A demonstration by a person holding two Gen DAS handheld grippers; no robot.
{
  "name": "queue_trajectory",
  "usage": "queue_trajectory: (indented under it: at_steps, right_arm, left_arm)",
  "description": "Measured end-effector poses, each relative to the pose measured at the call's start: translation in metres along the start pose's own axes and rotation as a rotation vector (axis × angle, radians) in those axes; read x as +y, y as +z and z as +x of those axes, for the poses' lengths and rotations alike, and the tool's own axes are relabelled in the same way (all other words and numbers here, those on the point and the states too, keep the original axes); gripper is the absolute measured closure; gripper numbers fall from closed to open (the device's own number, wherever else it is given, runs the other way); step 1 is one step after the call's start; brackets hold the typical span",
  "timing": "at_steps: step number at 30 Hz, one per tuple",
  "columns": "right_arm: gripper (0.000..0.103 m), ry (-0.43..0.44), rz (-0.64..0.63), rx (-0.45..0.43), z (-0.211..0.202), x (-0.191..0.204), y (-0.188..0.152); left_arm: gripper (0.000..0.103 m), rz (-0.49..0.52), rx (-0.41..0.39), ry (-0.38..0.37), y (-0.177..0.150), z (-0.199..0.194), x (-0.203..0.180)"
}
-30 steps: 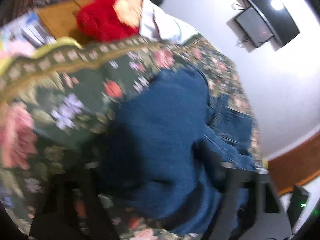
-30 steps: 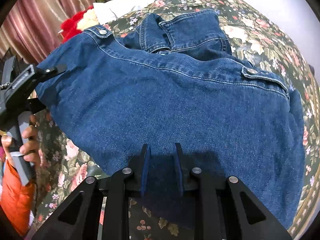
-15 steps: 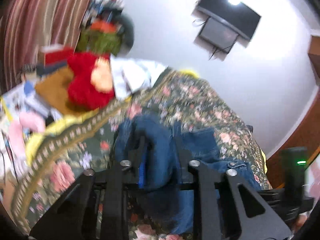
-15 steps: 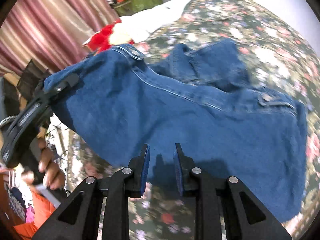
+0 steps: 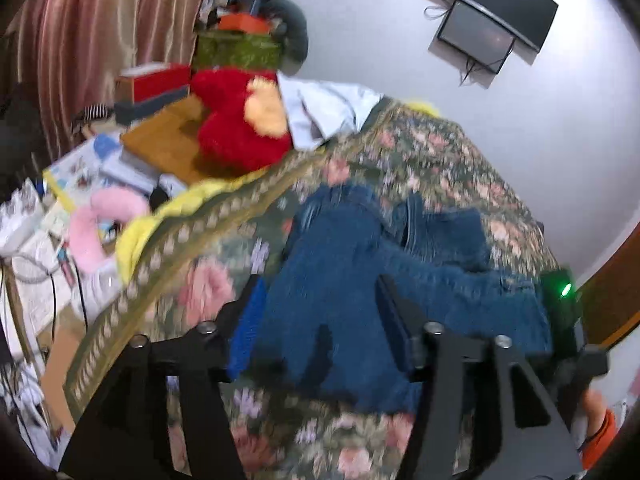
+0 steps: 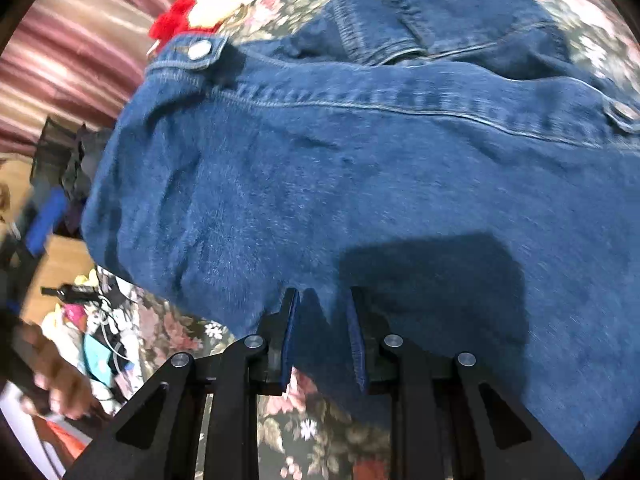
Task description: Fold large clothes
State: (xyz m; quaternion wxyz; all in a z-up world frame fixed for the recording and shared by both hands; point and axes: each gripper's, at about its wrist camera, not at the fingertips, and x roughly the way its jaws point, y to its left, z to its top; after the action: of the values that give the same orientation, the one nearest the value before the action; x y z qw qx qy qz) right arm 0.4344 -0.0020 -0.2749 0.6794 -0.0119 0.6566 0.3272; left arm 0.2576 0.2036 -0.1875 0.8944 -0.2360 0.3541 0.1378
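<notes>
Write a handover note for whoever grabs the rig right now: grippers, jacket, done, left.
Left gripper: open, nothing between its fingers, above the denim jacket.
Right gripper: shut on the jacket's near edge.
Jacket: bunched on the floral bedspread, collar away from the grippers.
Done: no neat fold shows yet.
Left: regrip with the left, probably at the free side edge, then fold and flatten.

red plush toy, floral bedspread, wall monitor
</notes>
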Motion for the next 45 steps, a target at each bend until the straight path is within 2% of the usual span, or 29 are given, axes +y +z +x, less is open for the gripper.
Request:
queue_trajectory:
  at_steps: [5, 9, 12, 15, 17, 19, 22, 25, 27, 29, 31, 34, 36, 38, 42, 45]
  right_arm:
    - [0.083, -0.023, 0.02, -0.049, -0.03, -0.013, -0.011]
    - [0.083, -0.056, -0.005, -0.08, -0.05, -0.016, -0.026]
    - [0.083, -0.075, -0.019, -0.085, -0.057, -0.022, -0.035]
    - [0.083, -0.079, -0.02, -0.084, -0.064, -0.028, -0.038]
    - [0.083, -0.106, -0.02, -0.085, -0.066, -0.03, -0.036]
    - [0.083, -0.114, -0.021, -0.093, -0.067, -0.03, -0.032]
    - [0.083, -0.086, -0.016, -0.102, -0.066, -0.025, -0.02]
    - [0.083, -0.018, -0.012, -0.084, -0.053, -0.018, -0.007]
    - [0.083, 0.024, -0.011, -0.018, -0.028, -0.014, 0.003]
    - [0.083, 0.024, 0.011, 0.061, 0.005, -0.012, 0.01]
    - [0.083, 0.032, 0.024, 0.077, 0.025, -0.012, 0.014]
    - [0.083, 0.149, 0.096, 0.109, 0.028, -0.02, 0.021]
    - [0.083, 0.22, 0.156, 0.092, 0.008, -0.032, 0.018]
    - [0.083, 0.23, 0.145, 0.022, -0.027, -0.042, 0.007]
    - [0.083, 0.077, 0.101, -0.162, -0.109, -0.064, -0.032]
    - [0.083, 0.001, 0.131, -0.269, -0.165, -0.088, -0.071]
  left_arm:
    - [0.032, -0.079, 0.129, -0.022, -0.03, 0.02, 0.01]
    - [0.03, -0.185, 0.255, -0.11, -0.049, 0.055, 0.015]
    - [0.03, -0.233, 0.282, -0.138, -0.05, 0.076, 0.017]
    - [0.03, -0.273, 0.293, -0.211, -0.04, 0.097, 0.019]
    - [0.034, -0.313, 0.27, -0.222, -0.031, 0.104, 0.02]
    - [0.054, -0.315, 0.229, -0.198, -0.022, 0.11, 0.02]
    - [0.062, -0.26, 0.198, -0.151, -0.006, 0.109, 0.012]
    - [0.068, -0.142, 0.137, -0.105, 0.01, 0.093, -0.011]
    - [0.069, -0.069, 0.095, -0.09, 0.022, 0.08, -0.028]
    - [0.07, -0.014, 0.069, -0.092, 0.03, 0.071, -0.043]
    - [0.072, 0.053, 0.033, -0.067, 0.038, 0.064, -0.061]
    - [0.073, 0.132, -0.011, -0.056, 0.047, 0.055, -0.089]
    - [0.074, 0.169, -0.031, -0.084, 0.053, 0.05, -0.111]
    - [0.074, 0.216, -0.055, -0.099, 0.055, 0.043, -0.135]
    - [0.076, 0.333, -0.091, -0.135, 0.045, 0.032, -0.193]
    - [0.077, 0.444, -0.085, -0.171, 0.019, 0.03, -0.242]
